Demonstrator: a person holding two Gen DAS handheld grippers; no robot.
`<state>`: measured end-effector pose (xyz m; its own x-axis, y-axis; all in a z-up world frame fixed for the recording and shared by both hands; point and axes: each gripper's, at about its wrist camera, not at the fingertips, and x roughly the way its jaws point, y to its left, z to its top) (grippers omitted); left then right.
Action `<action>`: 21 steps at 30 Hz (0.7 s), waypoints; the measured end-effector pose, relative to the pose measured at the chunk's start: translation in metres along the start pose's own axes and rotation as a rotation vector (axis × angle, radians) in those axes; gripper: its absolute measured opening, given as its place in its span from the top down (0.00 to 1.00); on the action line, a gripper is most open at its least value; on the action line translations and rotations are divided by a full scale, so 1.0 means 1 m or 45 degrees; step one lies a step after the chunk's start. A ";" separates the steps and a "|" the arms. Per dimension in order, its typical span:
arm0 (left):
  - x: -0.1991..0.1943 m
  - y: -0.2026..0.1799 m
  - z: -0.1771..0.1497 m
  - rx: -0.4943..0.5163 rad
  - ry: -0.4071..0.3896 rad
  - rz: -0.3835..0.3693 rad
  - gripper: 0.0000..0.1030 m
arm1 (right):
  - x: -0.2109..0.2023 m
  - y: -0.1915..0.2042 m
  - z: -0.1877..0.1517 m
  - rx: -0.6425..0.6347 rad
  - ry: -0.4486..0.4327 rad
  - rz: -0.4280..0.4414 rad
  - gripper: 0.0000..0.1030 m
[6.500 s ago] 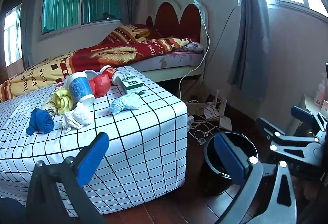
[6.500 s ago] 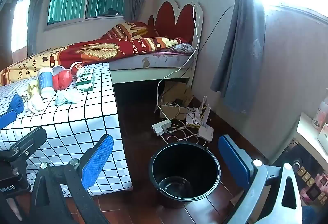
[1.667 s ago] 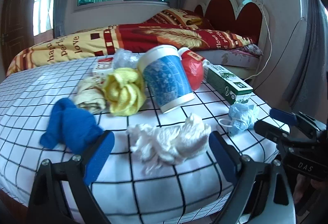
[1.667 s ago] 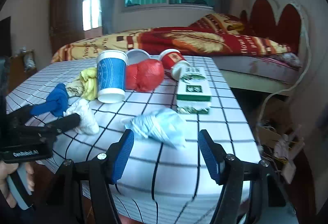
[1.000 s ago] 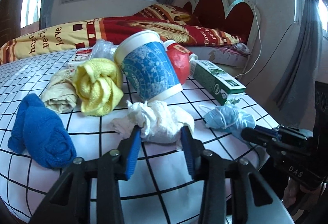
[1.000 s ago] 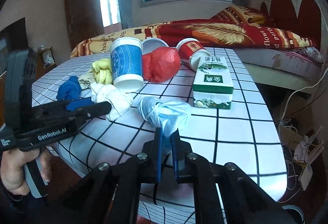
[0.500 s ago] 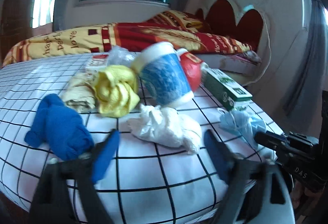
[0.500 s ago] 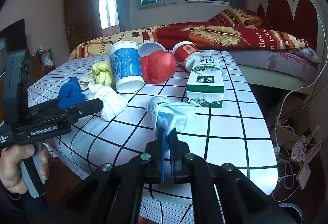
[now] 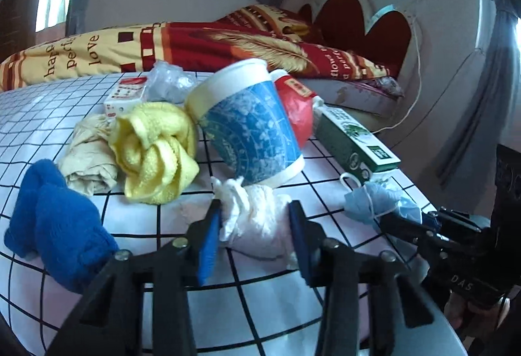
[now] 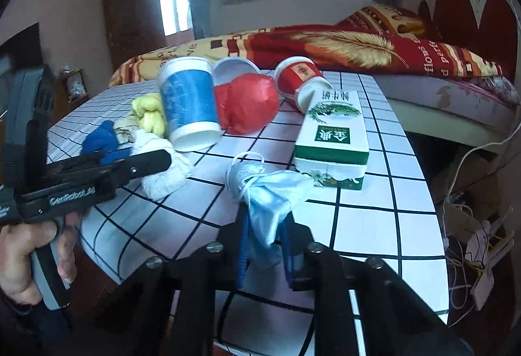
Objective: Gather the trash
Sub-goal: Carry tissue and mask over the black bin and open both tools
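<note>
Left wrist view: left gripper (image 9: pixel 255 225) has just been closing, and its blue pads now press both sides of the crumpled white tissue wad (image 9: pixel 257 219), which sits on the checked tablecloth (image 9: pixel 97 258) near the table's front edge. Clamped on the tissue, in short. Behind the wad, touching it or nearly so, is the upside-down blue paper cup (image 9: pixel 250 125) (tilted in this lens). Left of the cup: yellow cloth (image 9: pixel 156 147), beige rag (image 9: pixel 88 157), blue cloth (image 9: pixel 52 225) nearest the camera. Right of the cup: red plastic bag (image 9: pixel 298 115), green-and-white carton (image 9: pixel 353 141). At far right the right gripper (image 9: pixel 403 224) has its tip on the blue face mask (image 9: pixel 377 203).

Right wrist view: right gripper (image 10: pixel 263 245) is pinched on the face mask (image 10: pixel 270 190); the fabric bunches up from between the nearly closed jaws and drapes over the cloth just in front of the carton (image 10: pixel 332 134). Mask's ear loop curls toward the cup (image 10: pixel 189 99). Red bag (image 10: pixel 247 102) and a tipped red paper cup (image 10: pixel 299 79) lie behind. Left gripper (image 10: pixel 156 160) comes in from the left, held in a hand (image 10: pixel 29 258), its tip at the tissue wad (image 10: pixel 162 167) (the contact itself is hidden from this side).
</note>
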<state>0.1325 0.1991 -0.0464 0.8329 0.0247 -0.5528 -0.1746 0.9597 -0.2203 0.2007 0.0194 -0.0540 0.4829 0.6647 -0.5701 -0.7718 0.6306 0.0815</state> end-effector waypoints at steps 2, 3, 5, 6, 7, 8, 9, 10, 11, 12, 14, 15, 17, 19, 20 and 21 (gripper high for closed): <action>-0.005 -0.004 -0.002 0.012 -0.013 -0.008 0.62 | -0.010 0.002 0.000 0.000 -0.022 -0.023 0.86; -0.010 -0.006 -0.004 0.023 -0.020 -0.010 0.62 | -0.017 0.003 0.000 0.003 -0.035 -0.031 0.86; -0.016 -0.010 -0.006 0.035 -0.029 -0.010 0.62 | -0.027 0.005 0.003 0.005 -0.050 -0.057 0.87; -0.020 -0.012 -0.007 0.039 -0.034 -0.011 0.62 | -0.032 0.005 0.005 0.010 -0.057 -0.065 0.87; -0.026 -0.015 -0.007 0.047 -0.043 -0.015 0.62 | -0.038 0.005 0.006 0.017 -0.062 -0.072 0.87; -0.028 -0.015 -0.006 0.050 -0.049 -0.021 0.62 | -0.044 0.006 0.008 0.020 -0.065 -0.088 0.87; -0.031 -0.017 -0.004 0.059 -0.061 -0.026 0.62 | -0.051 0.006 0.008 0.019 -0.067 -0.105 0.87; -0.037 -0.021 -0.003 0.072 -0.073 -0.030 0.62 | -0.059 0.006 0.009 0.021 -0.071 -0.120 0.87; -0.039 -0.024 -0.002 0.077 -0.077 -0.036 0.62 | -0.066 0.005 0.009 0.024 -0.072 -0.130 0.87; -0.043 -0.027 -0.002 0.079 -0.083 -0.047 0.62 | -0.076 0.005 0.009 0.028 -0.071 -0.149 0.87; -0.049 -0.035 -0.002 0.098 -0.088 -0.062 0.62 | -0.092 0.002 0.007 0.039 -0.072 -0.170 0.87; -0.052 -0.040 -0.002 0.107 -0.091 -0.071 0.62 | -0.100 -0.001 0.004 0.045 -0.074 -0.185 0.87; -0.058 -0.048 -0.003 0.124 -0.098 -0.092 0.62 | -0.119 -0.008 -0.003 0.063 -0.074 -0.227 0.87; -0.062 -0.060 -0.005 0.145 -0.103 -0.117 0.62 | -0.135 -0.015 -0.011 0.083 -0.078 -0.270 0.87; -0.063 -0.067 -0.007 0.159 -0.100 -0.131 0.62 | -0.143 -0.019 -0.017 0.095 -0.081 -0.296 0.87; -0.063 -0.071 -0.008 0.168 -0.096 -0.140 0.62 | -0.148 -0.023 -0.021 0.106 -0.081 -0.315 0.87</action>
<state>0.0883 0.1268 -0.0018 0.8812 -0.0666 -0.4680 -0.0137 0.9860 -0.1661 0.1382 -0.1014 0.0114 0.6796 0.5087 -0.5286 -0.5918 0.8060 0.0148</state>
